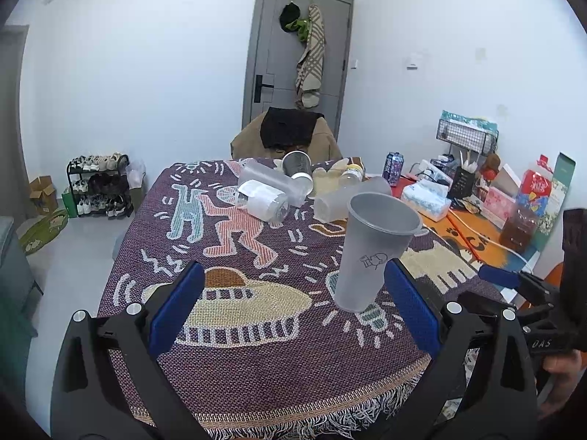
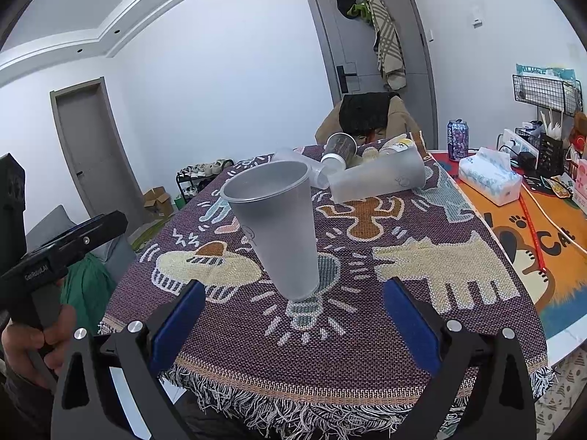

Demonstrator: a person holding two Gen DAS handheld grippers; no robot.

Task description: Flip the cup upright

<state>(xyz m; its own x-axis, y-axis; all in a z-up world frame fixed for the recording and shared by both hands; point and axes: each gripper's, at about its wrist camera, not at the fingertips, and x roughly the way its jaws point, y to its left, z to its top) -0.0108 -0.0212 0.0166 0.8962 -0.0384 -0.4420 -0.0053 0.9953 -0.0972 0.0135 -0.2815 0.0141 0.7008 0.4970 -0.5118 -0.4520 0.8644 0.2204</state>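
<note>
A frosted grey plastic cup (image 1: 374,249) stands upright, mouth up, on the patterned cloth near the table's front; it also shows in the right wrist view (image 2: 279,227). My left gripper (image 1: 293,286) is open, its blue-padded fingers (image 1: 176,308) wide apart, with the cup just inside the right finger and free of both. My right gripper (image 2: 293,304) is open and empty, a little in front of the cup. Each gripper shows at the edge of the other's view.
Several other cups and bottles lie on their sides at the table's far end (image 1: 271,183), one frosted cup (image 2: 378,179) among them. A tissue box (image 2: 489,179), a can (image 2: 457,139) and a wire rack (image 1: 466,134) crowd the right side. A chair (image 1: 290,135) stands behind the table.
</note>
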